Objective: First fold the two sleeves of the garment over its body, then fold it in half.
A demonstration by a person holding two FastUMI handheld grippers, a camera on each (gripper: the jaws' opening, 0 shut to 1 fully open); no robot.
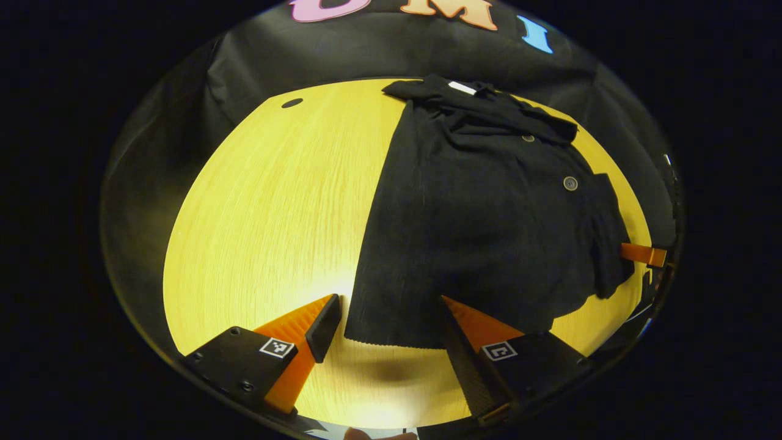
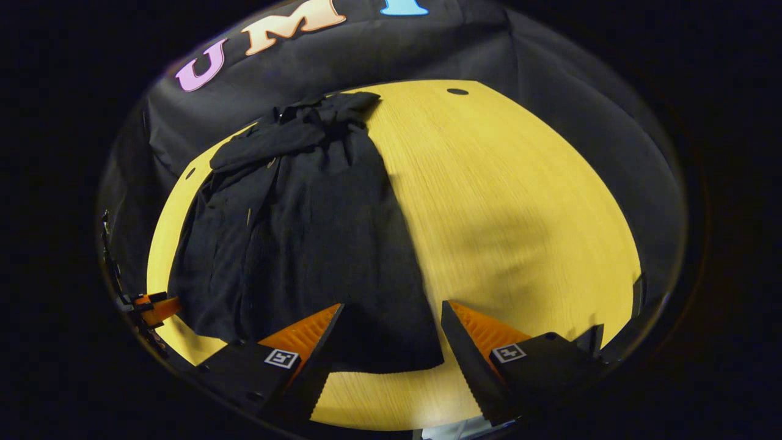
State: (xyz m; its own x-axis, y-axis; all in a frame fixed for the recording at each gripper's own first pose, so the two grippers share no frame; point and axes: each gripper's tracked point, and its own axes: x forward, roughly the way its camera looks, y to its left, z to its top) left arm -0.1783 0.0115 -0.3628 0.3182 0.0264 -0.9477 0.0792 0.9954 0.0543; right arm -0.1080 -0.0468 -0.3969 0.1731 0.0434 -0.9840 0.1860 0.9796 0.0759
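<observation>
A black buttoned garment lies flat on the yellow wooden table, collar at the far end, both sleeves folded over its body. In the left gripper view my left gripper stands open, its fingers straddling the hem's near-left corner just above the table. The right gripper's tip shows at the garment's right edge. In the right gripper view the garment lies left of centre, and my right gripper is open around the hem's near-right corner. The left gripper peeks in at far left.
A round dark hole marks the table's far corner; a like hole appears in the right gripper view. Black cloth wall rings the table. Bare wood spreads on the garment's outer sides.
</observation>
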